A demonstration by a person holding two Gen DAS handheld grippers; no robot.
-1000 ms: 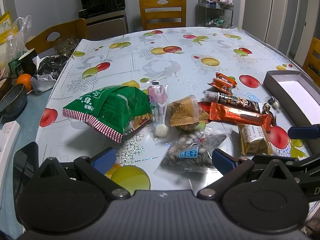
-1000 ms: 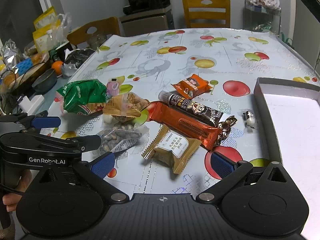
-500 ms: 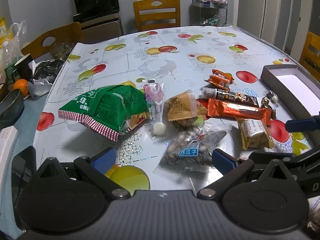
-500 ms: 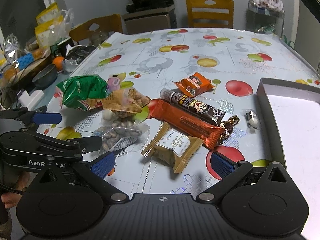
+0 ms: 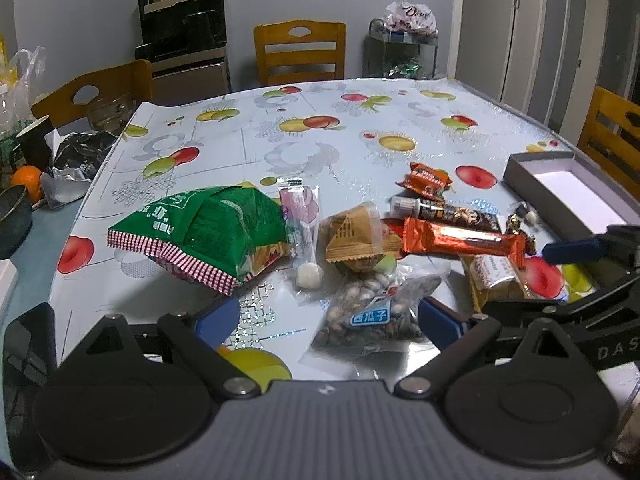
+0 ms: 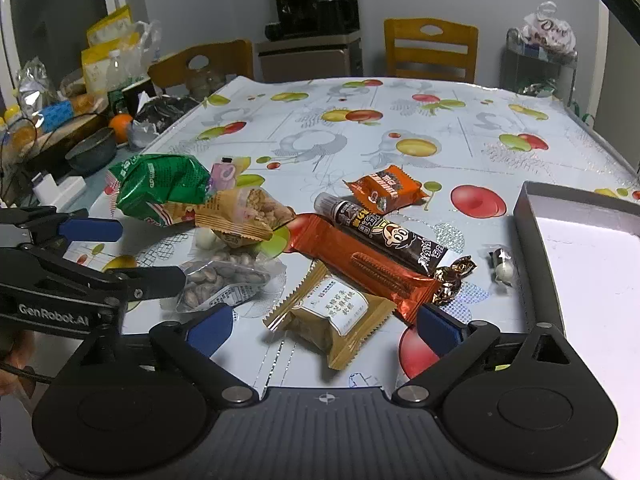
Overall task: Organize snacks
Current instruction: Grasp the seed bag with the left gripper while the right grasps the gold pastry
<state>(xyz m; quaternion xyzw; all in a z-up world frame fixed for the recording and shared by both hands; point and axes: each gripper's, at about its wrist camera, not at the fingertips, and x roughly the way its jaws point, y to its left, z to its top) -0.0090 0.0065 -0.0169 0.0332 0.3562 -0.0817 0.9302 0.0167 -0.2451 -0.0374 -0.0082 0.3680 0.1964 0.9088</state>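
Snacks include a seed packet with blue label reading "西瓜子".

Ten snacks are lying on the surface: one green bag, one seed packet, two tan pouches, two orange wrappers, one dark bar, three small candies. One box is sitting alongside.

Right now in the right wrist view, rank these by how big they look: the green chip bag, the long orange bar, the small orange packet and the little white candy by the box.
1. long orange bar and green chip bag: too close to rank, the bag lies farther away
2. small orange packet
3. little white candy
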